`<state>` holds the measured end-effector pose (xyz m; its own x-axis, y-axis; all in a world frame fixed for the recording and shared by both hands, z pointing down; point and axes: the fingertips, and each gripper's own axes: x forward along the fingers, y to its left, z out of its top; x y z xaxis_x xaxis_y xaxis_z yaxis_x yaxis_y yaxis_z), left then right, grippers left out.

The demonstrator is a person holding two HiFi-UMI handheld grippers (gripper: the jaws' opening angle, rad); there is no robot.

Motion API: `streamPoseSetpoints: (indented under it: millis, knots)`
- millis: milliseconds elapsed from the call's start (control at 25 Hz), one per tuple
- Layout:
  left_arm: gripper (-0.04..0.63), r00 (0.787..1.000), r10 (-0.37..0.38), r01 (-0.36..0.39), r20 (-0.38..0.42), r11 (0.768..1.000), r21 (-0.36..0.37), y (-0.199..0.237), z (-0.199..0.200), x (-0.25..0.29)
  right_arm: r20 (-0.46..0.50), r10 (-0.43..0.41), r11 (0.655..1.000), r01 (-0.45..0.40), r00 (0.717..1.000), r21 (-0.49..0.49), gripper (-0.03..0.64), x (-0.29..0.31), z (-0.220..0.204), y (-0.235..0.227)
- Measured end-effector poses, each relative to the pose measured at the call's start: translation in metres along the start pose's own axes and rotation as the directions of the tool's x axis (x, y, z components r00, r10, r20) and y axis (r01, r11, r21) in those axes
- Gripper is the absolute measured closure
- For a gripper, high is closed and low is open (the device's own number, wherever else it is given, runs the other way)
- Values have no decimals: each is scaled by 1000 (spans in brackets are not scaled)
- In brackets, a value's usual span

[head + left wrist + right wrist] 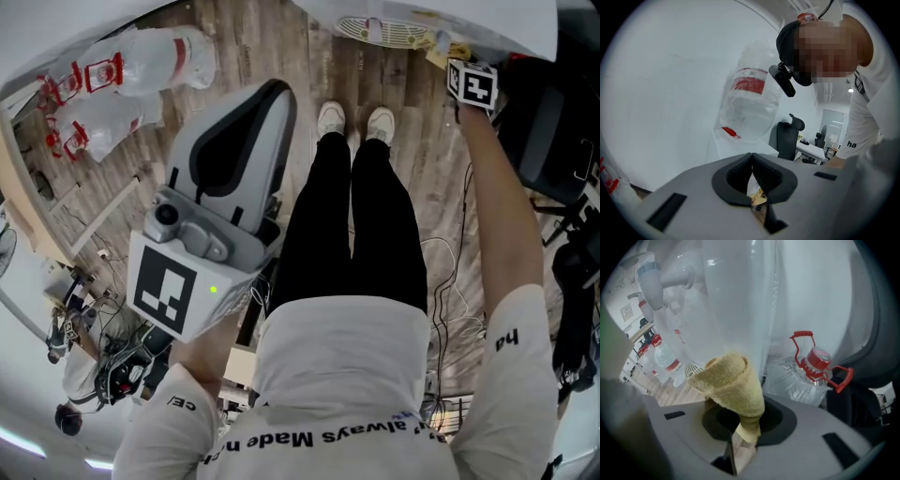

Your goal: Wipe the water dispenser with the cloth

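Right gripper fingers pinch the yellow cloth close to the water dispenser front. Left gripper fingers together, empty. Wiping likely wants firm contact and overlapping strokes.

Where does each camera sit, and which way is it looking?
Head view: on the person's head, facing steeply down at the floor; shows legs, shoes, left gripper, right gripper.
Left gripper view: on the left gripper, facing up past its shut jaws at a bottle; shows the person's shirt.
Right gripper view: on the right gripper, facing the dispenser; its jaws hold the cloth.
Shared: head and right gripper views both show the cloth.
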<state>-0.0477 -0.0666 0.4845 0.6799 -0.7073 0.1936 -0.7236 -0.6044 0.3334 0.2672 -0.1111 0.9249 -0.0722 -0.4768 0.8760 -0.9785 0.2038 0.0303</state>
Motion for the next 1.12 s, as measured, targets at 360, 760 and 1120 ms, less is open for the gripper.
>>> streamPoseSetpoints:
  millis: [360, 760, 1120]
  knots:
    - [575, 1000, 3, -4, -5, 1000, -15, 13, -12, -1, 6, -59, 998, 59, 998, 24, 546, -7, 7, 8]
    - [575, 1000, 14, -14, 25, 1000, -16, 5, -9, -1, 173, -76, 991, 56, 982, 122, 549, -64, 5, 40]
    - [575, 1000, 26, -26, 12, 1000, -15, 13, -17, -5, 331, -19, 999, 7, 943, 38, 549, -152, 43, 122]
